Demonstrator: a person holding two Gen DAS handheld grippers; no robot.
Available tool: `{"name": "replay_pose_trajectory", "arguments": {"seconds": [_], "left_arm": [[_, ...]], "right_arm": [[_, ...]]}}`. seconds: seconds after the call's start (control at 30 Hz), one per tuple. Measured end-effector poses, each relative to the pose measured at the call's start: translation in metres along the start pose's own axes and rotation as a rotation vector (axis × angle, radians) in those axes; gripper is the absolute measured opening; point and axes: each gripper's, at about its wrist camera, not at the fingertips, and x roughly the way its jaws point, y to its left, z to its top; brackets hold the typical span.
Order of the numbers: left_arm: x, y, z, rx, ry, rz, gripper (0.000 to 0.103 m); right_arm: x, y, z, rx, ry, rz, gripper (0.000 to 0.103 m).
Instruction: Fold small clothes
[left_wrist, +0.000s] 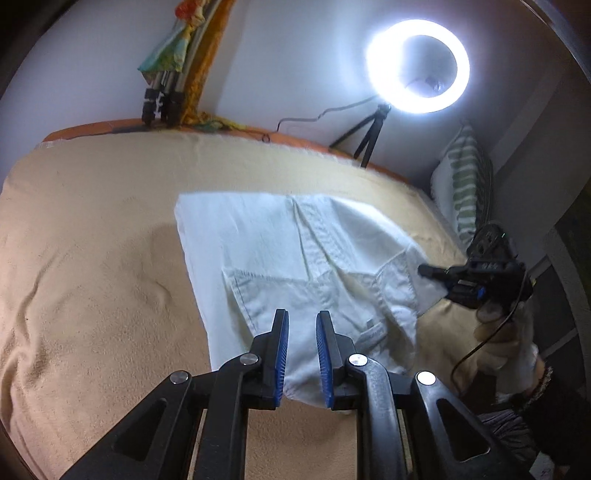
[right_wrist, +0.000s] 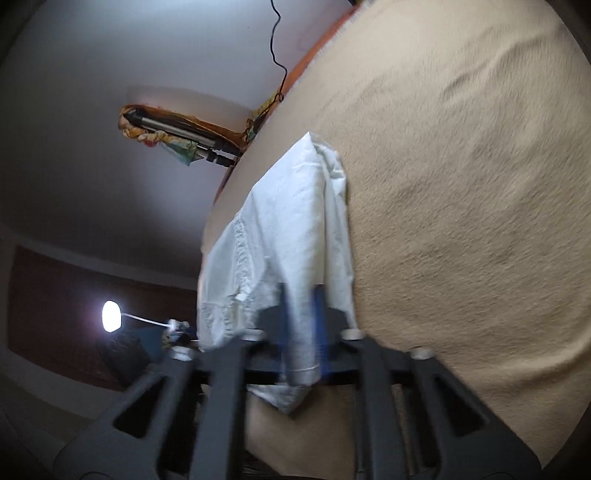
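Observation:
A small white garment (left_wrist: 295, 254) with seams and a label lies partly folded on the beige blanket (left_wrist: 92, 258). My left gripper (left_wrist: 302, 321) hovers over its near edge with the jaws a little apart and nothing between them. My right gripper (left_wrist: 430, 273) appears at the right in the left wrist view, pinching the garment's right corner. In the blurred right wrist view the right gripper (right_wrist: 302, 295) is shut on the white cloth (right_wrist: 288, 236) and lifts it off the blanket (right_wrist: 461, 184).
A lit ring light (left_wrist: 417, 64) on a small tripod stands at the bed's far edge. A green striped pillow (left_wrist: 467, 184) leans at the right. Folded tripod legs (left_wrist: 162, 99) and colourful cloth hang at the back wall.

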Motion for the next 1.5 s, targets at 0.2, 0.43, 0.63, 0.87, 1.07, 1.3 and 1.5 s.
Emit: {"name": "replay_pose_trajectory", "arguments": {"seconds": [0.2,0.43,0.63,0.87,1.07,1.3,1.5], "left_arm": [[0.0,0.011,-0.006,-0.016,0.014,0.028,0.014],[-0.016,0.021,0.021,-0.075,-0.064,0.01,0.014],[0.008,0.015,0.058,-0.039,-0.077,0.037,0.026],[0.046,0.027,0.08,-0.059,-0.061,0.048,0.025],[0.08,0.054,0.072,-0.063,0.015,0.117,0.02],[0.081,0.059,0.064,-0.032,0.01,0.114,0.015],[0.054,0.052,0.063,-0.01,-0.032,0.138,0.02]], "right_arm": [[0.005,-0.021,-0.005,0.013,0.037,-0.158,0.003],[-0.022,0.056,0.009,-0.289,-0.094,-0.316,0.024],[0.013,0.111,0.032,-0.482,-0.121,-0.347,0.024],[0.082,0.127,0.048,-0.638,-0.013,-0.441,0.024],[0.103,0.092,0.059,-0.626,0.032,-0.54,0.017],[0.081,0.061,0.072,-0.557,0.014,-0.57,0.0],[0.039,0.057,0.064,-0.522,-0.042,-0.615,0.004]]}}
